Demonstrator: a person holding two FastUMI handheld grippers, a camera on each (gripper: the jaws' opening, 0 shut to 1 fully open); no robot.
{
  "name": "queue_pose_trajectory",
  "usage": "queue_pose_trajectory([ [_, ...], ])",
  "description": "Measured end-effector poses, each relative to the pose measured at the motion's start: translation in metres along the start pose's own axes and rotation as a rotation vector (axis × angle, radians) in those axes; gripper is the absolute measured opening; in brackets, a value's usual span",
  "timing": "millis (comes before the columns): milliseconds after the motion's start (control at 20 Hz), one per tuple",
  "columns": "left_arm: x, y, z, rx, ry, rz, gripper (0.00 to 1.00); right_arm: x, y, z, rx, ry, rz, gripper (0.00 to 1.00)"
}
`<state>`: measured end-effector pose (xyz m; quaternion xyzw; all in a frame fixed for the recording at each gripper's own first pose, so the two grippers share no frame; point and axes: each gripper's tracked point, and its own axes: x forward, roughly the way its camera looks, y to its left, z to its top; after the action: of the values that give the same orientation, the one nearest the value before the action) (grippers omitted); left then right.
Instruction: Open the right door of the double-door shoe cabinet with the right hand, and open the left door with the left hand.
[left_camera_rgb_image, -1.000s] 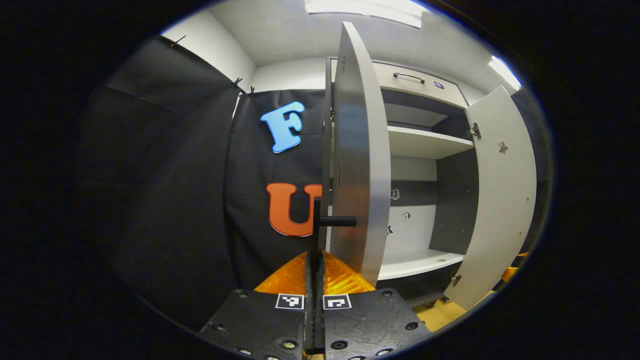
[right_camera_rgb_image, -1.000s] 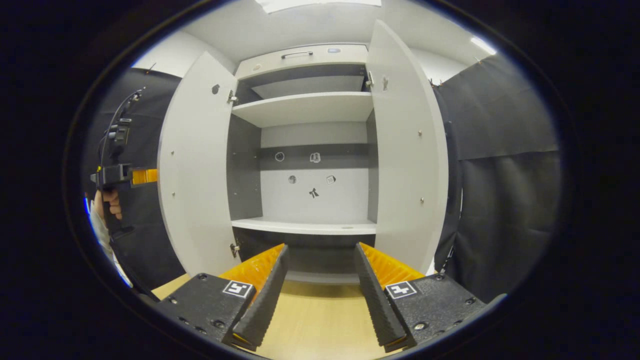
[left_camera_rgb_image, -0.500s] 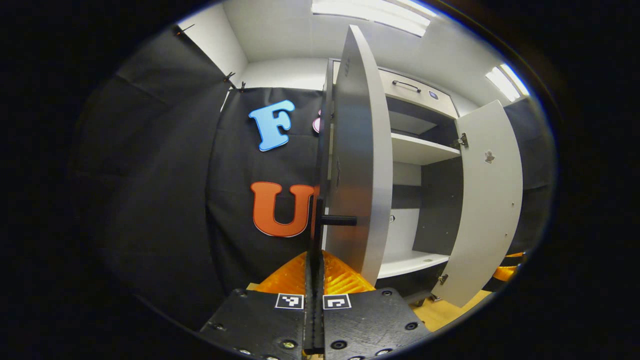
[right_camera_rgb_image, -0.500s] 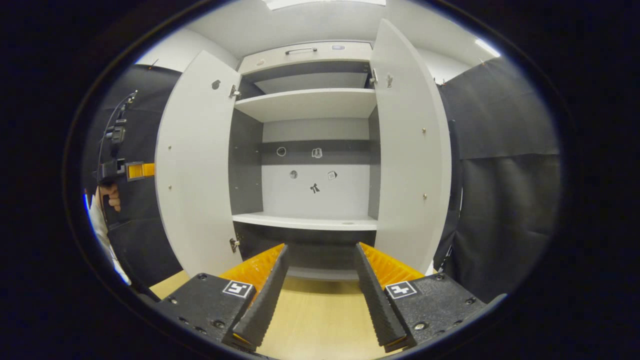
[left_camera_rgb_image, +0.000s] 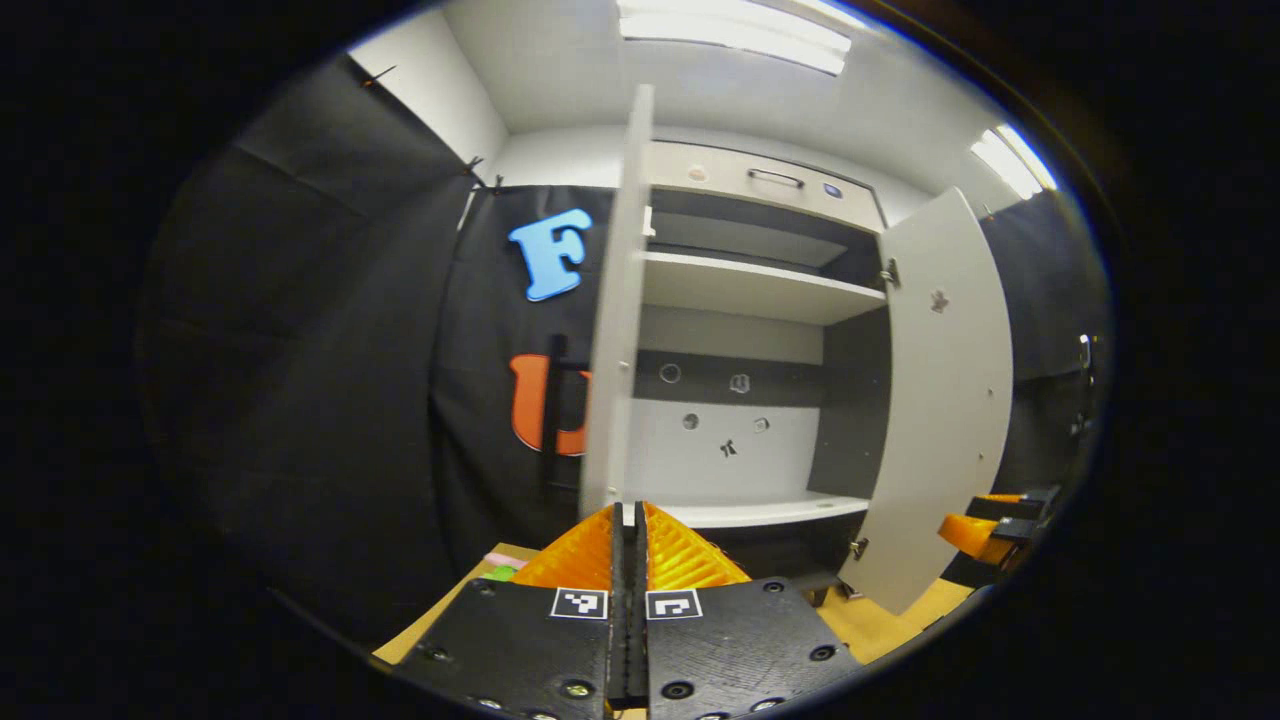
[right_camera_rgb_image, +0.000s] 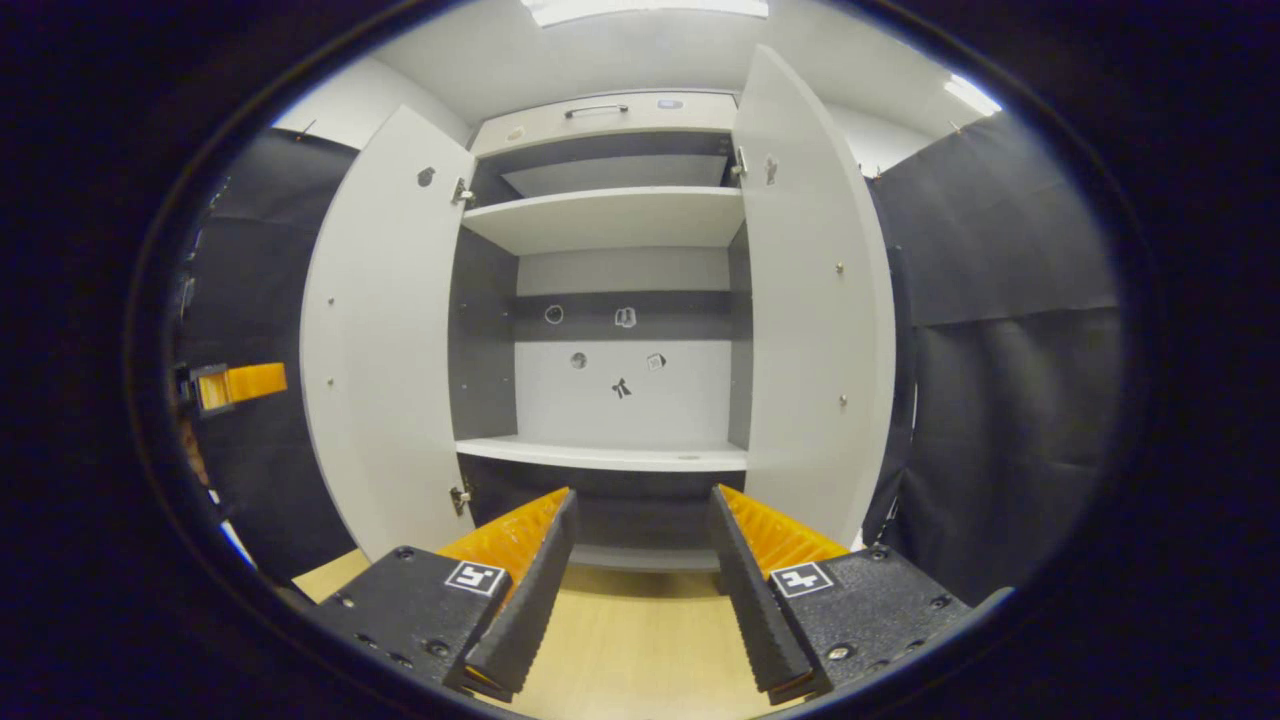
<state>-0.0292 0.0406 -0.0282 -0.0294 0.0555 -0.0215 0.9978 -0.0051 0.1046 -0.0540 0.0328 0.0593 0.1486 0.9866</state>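
Shoe cabinet (right_camera_rgb_image: 620, 400): both doors open; left hand-held gripper (left_camera_rgb_image: 630, 520) together, right hand-held gripper (right_camera_rgb_image: 640, 520) apart; next, withdraw.

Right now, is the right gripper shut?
No: the right gripper has its fingers spread wide apart, with the open shoe cabinet between them.

Stickers (right_camera_rgb_image: 620, 388) on the cabinet's back panel are too small to make out.

Shoe cabinet (right_camera_rgb_image: 620, 400): L door (right_camera_rgb_image: 385, 330) & R door (right_camera_rgb_image: 815, 300) both wide open.
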Motion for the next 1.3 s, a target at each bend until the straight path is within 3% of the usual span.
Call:
queue_pose_trajectory([
  [50, 0.005, -0.019, -0.009, 0.003, 0.008, -0.031, 0.00, 0.001, 0.000, -0.001, -0.004, 0.003, -0.003, 0.82],
  [100, 0.009, -0.029, -0.016, 0.008, 0.011, -0.040, 0.10, 0.001, 0.004, 0.000, -0.005, 0.002, 0.004, 0.82],
  [150, 0.014, -0.036, -0.023, 0.022, 0.016, -0.043, 0.00, 0.001, 0.007, 0.000, -0.006, 0.004, 0.012, 0.82],
  [250, 0.021, -0.053, -0.031, 0.042, 0.019, -0.075, 0.00, -0.002, 0.007, -0.001, -0.016, 0.004, 0.012, 0.82],
  [350, 0.024, -0.060, -0.040, 0.051, 0.036, -0.077, 0.27, -0.003, 0.001, -0.001, -0.026, 0.001, -0.007, 0.82],
  [450, 0.030, -0.061, -0.045, 0.042, 0.047, -0.080, 0.40, -0.003, -0.003, -0.001, -0.023, -0.002, -0.017, 0.82],
  [500, 0.034, -0.064, -0.044, 0.018, 0.038, -0.089, 0.74, -0.003, -0.005, -0.002, -0.021, -0.002, -0.023, 0.82],
  [550, 0.035, -0.064, -0.042, -0.012, 0.027, -0.088, 0.75, -0.002, -0.008, -0.003, -0.019, -0.001, -0.029, 0.82],
  [600, 0.035, -0.062, -0.041, -0.037, 0.023, -0.080, 0.86, -0.002, -0.010, -0.004, -0.018, 0.002, -0.035, 0.82],
  [750, 0.038, -0.052, -0.044, -0.052, 0.037, -0.040, 0.92, 0.001, -0.016, -0.008, -0.013, 0.009, -0.049, 0.82],
  [1300, 0.030, -0.043, -0.046, -0.012, 0.015, 0.017, 0.92, 0.000, -0.012, -0.014, 0.020, -0.044, -0.008, 0.82],
])
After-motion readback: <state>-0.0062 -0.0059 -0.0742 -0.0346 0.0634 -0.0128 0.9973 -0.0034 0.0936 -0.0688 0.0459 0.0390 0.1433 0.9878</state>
